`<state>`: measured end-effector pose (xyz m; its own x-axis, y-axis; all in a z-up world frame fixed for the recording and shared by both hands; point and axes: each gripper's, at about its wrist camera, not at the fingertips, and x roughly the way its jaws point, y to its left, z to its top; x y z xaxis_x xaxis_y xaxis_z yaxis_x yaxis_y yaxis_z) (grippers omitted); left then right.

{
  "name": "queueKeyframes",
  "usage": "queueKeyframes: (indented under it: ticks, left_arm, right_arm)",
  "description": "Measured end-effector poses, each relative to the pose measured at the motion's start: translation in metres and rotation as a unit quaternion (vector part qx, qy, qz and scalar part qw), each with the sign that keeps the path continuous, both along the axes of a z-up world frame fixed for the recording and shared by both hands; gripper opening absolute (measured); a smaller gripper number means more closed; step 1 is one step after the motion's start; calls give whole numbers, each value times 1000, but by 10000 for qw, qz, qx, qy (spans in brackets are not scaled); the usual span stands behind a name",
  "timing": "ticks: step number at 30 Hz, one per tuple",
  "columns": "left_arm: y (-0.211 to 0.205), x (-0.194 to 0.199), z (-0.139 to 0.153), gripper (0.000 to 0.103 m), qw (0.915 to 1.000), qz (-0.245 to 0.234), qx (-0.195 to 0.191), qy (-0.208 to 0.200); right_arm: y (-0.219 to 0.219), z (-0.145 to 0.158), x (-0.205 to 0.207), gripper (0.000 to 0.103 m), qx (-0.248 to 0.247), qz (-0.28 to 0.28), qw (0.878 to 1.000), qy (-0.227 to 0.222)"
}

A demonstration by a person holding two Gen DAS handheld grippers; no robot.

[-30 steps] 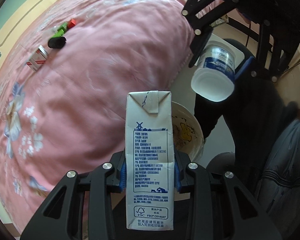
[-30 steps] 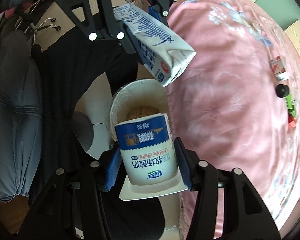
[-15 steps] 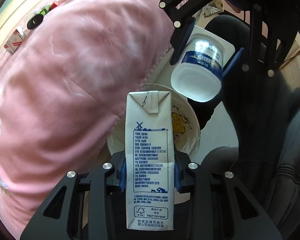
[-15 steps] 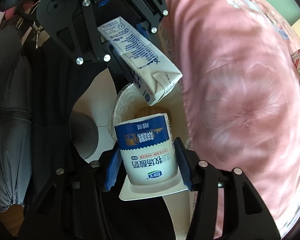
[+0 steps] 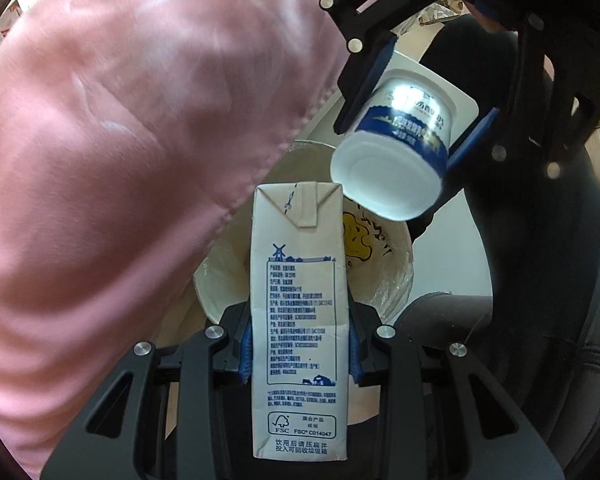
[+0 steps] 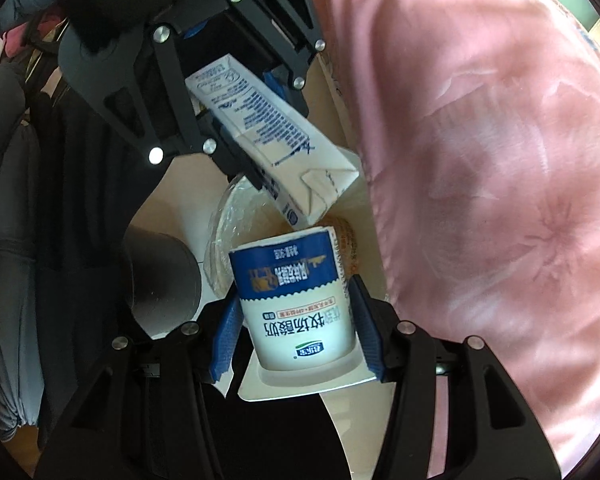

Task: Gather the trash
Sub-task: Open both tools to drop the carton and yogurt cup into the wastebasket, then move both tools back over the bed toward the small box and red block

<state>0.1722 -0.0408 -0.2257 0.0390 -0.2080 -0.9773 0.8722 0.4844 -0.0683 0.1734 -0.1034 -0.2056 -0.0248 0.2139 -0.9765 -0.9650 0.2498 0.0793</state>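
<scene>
My left gripper (image 5: 299, 354) is shut on a white milk carton (image 5: 299, 312) with blue print, held over a white lined trash bin (image 5: 384, 276) on the floor beside the bed. My right gripper (image 6: 298, 334) is shut on a white and blue yogurt cup (image 6: 296, 304), held upside down, also above the bin (image 6: 220, 240). In the left wrist view the yogurt cup (image 5: 396, 156) hangs just above and right of the carton's top. In the right wrist view the carton (image 6: 268, 144) points down at the bin, close to the cup.
The pink quilt of the bed (image 5: 120, 140) bulges right next to the bin and shows in the right wrist view (image 6: 480, 160) too. Dark clothing and a grey padded jacket (image 6: 4, 240) hang on the other side. A grey round base (image 6: 160, 280) stands by the bin.
Both grippers have come down and closer to the bin with their loads. The bed top with its small items has slid out of view.
</scene>
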Motion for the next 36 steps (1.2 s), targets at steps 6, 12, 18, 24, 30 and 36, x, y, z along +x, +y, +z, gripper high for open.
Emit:
queueKeyframes:
  ticks: [6,12,18,24,30,36]
  left_arm:
    - [4,11,-3,52,9999,133,-17,76]
    - [5,18,0,80,9995,305,-70,-3]
    - [3,11,3,91,9998,199,-3,-75]
    - [-2,16,11,92,9998,186,26,-83]
    - [-4,11,10,92,9997,186,29,-173]
    - [1,16,29,92,9990,264,-13,-364]
  right_arm:
    - [-4,-4,16,69,186,-241,9995,50]
    - [-7,1,14,94,245,-257,9992,-170]
    - [-7,2,11,96,224,-215,9991,-300]
    - [-10,5,10,96,105,-253,9987,-439]
    - [-20,12,7,96,100,-327,9977,-588]
    - [-34,33,4,96,24,-372,9970,-675]
